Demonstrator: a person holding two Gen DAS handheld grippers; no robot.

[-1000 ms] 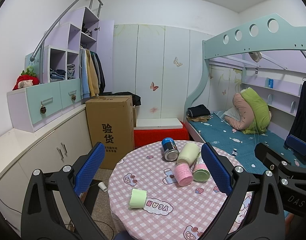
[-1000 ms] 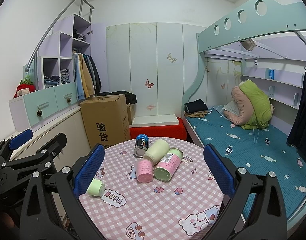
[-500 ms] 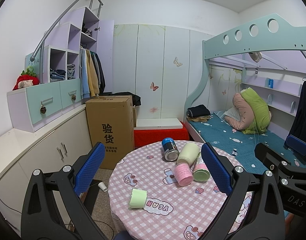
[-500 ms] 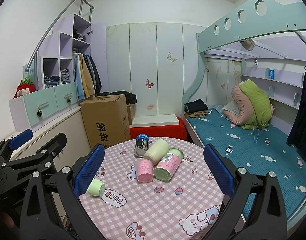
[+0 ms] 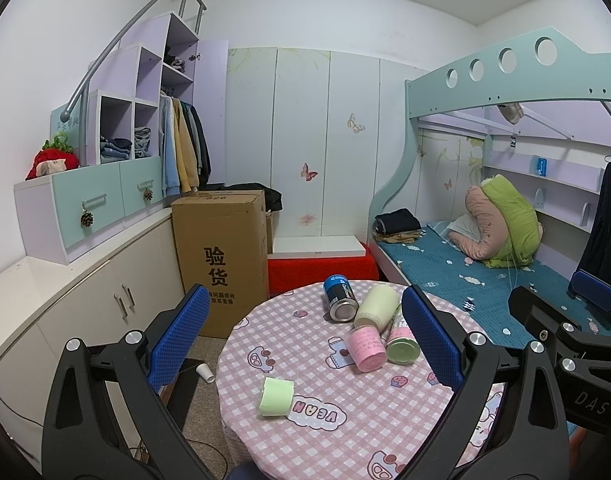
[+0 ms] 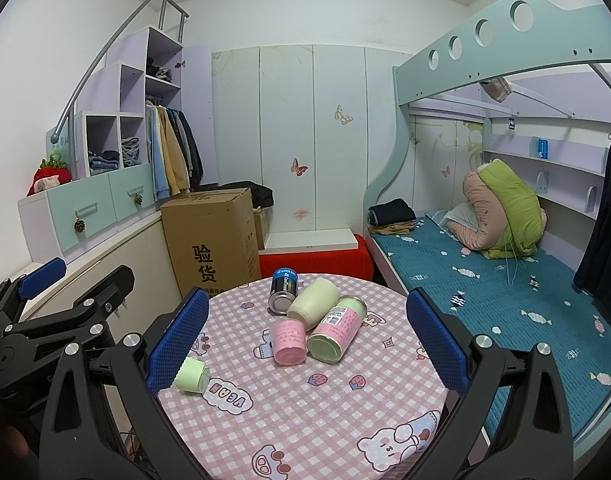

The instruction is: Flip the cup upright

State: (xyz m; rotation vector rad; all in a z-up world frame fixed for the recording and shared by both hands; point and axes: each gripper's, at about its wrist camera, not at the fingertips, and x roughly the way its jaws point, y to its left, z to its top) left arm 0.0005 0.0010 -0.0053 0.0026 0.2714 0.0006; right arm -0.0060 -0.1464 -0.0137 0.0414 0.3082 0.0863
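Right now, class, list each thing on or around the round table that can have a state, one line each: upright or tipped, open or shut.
Green cup: on its side, apart from the cluster.
Blue can: on its side.
Cream cup: on its side.
Pink cup: tipped over.
Labelled jar: on its side.
Left gripper: open, empty.
Right gripper: open, empty.
Cardboard box: shut, upright.

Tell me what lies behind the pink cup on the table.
Behind the pink cup lie a cream bottle and a blue can, both on their sides. Their contact points are hidden.
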